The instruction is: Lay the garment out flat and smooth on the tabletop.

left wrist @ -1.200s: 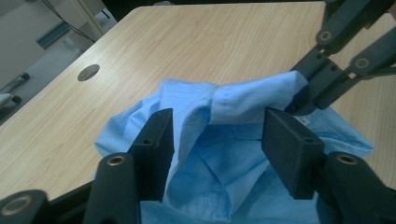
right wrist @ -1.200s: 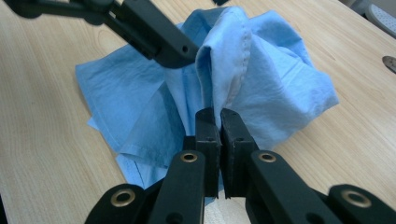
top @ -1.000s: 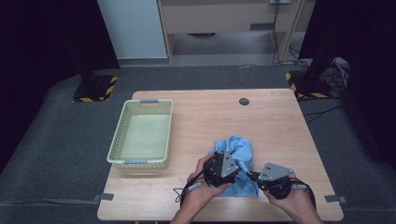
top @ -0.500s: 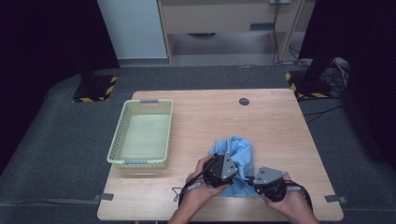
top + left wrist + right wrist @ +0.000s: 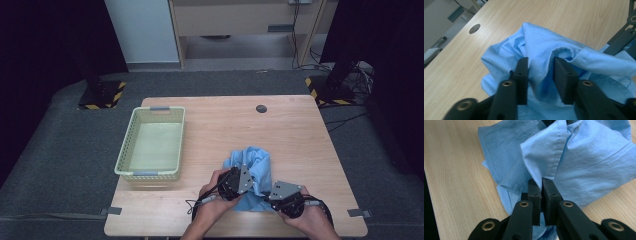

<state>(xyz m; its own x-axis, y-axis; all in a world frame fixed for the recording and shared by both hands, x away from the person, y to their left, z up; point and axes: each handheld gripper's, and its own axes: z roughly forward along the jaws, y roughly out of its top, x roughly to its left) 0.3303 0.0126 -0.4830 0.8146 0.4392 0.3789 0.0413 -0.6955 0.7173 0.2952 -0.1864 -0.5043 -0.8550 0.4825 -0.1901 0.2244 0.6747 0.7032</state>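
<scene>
A crumpled light-blue cloth point(image 5: 252, 160) lies on the wooden table point(image 5: 295, 135) near its front edge. My left gripper point(image 5: 240, 181) is at the cloth's near left side. In the left gripper view its jaws point(image 5: 540, 62) stand apart, open, with a raised fold of the cloth point(image 5: 544, 37) between them. My right gripper point(image 5: 281, 194) is at the cloth's near right corner. In the right gripper view it point(image 5: 541, 181) is shut on a hemmed edge of the cloth point(image 5: 594, 157), which rises from the jaws in a peak.
A pale green plastic basket point(image 5: 127, 145) stands empty on the table's left side. A small dark round grommet point(image 5: 261, 108) sits near the far edge. The other gripper's black frame point(image 5: 624, 37) shows at the right of the left gripper view.
My right gripper has shifted slightly left and nearer the front edge, closer to the left gripper. The left gripper and the cloth have stayed almost still.
</scene>
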